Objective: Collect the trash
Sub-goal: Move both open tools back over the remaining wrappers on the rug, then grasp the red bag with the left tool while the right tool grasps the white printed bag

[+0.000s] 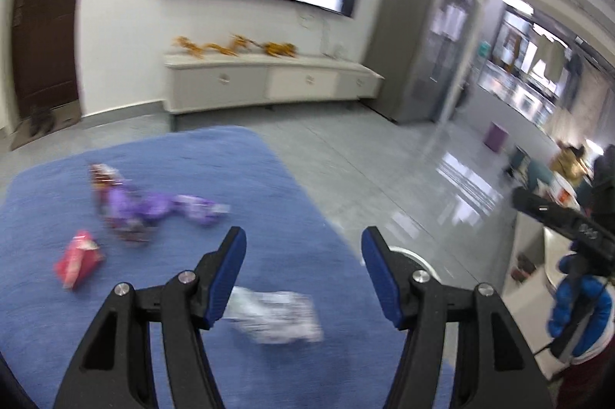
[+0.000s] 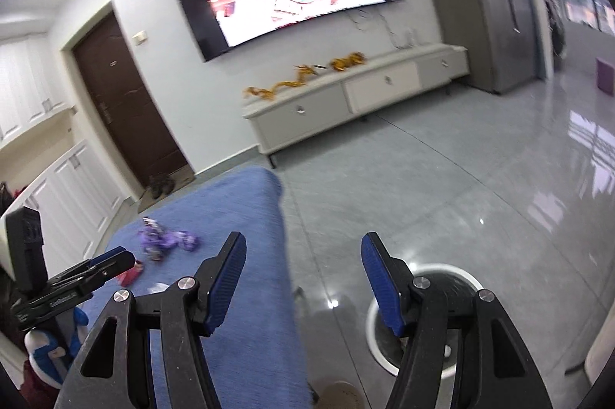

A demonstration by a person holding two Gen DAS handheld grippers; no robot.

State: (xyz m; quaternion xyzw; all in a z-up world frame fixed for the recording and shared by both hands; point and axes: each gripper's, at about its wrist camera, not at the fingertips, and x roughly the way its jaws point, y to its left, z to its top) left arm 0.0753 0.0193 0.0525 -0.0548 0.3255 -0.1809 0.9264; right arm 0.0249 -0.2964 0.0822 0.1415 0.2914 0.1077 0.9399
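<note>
While both claws, left (image 1: 303, 247) and right (image 2: 303, 251), gape empty, pickup looks just starting: left should drop onto white wrapper (image 1: 275, 315), then carry it to bin (image 2: 426, 316).

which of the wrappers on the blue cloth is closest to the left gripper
The white wrapper, lying just ahead of the open left gripper. The red wrapper and purple wrappers sit farther off.

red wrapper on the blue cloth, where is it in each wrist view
Left wrist view: the red wrapper lies at lower left on the blue cloth, left of the open jaws, near the purple wrappers.
Right wrist view: the red wrapper is at lower left, partly hidden behind the left gripper.
Shared landmark: the purple wrappers, just beyond it in both.
</note>
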